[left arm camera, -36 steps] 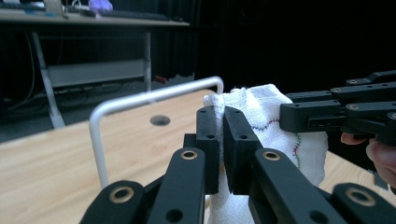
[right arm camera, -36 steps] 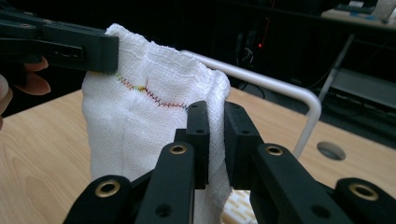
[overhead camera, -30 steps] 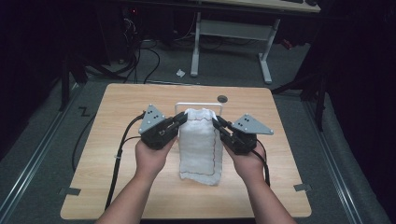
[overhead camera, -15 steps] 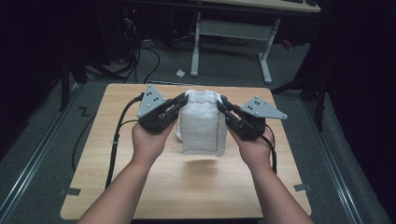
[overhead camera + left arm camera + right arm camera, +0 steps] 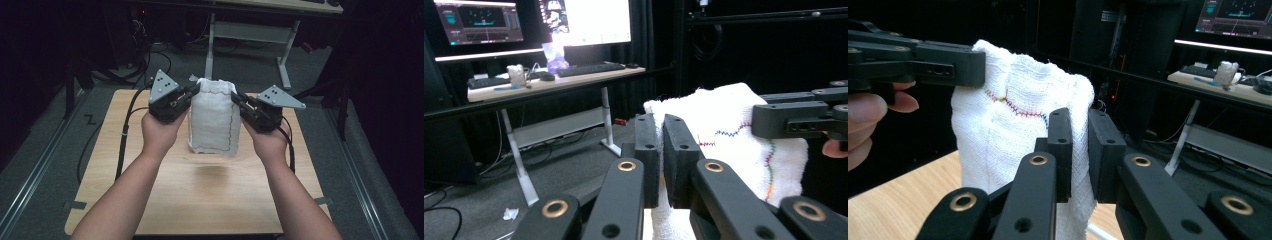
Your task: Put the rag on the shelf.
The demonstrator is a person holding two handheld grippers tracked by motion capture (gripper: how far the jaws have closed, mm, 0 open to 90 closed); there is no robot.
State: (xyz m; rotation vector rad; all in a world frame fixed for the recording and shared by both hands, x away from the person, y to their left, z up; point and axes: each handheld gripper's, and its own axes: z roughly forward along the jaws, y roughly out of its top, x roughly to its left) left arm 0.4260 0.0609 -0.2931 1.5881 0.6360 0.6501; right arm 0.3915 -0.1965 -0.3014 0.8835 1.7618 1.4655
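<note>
A white woven cloth (image 5: 214,117) with a coloured stitched border hangs in the air above the wooden table (image 5: 200,195), held by its two top corners. My left gripper (image 5: 192,92) is shut on the cloth's upper left corner, and my right gripper (image 5: 237,99) is shut on the upper right corner. In the left gripper view the cloth (image 5: 729,125) is pinched in my left gripper (image 5: 660,150), with the other gripper's jaw at the right. In the right gripper view the cloth (image 5: 1013,135) is clamped in my right gripper (image 5: 1080,142).
Behind the table stands a white-legged desk (image 5: 250,30) with cables on the floor around it. The left gripper view shows that desk (image 5: 549,82) carrying monitors, a keyboard and small items. Grey floor runs along both sides of the table.
Both grippers have risen and moved toward the table's far side, lifting the cloth off the tabletop so it now hangs free.
</note>
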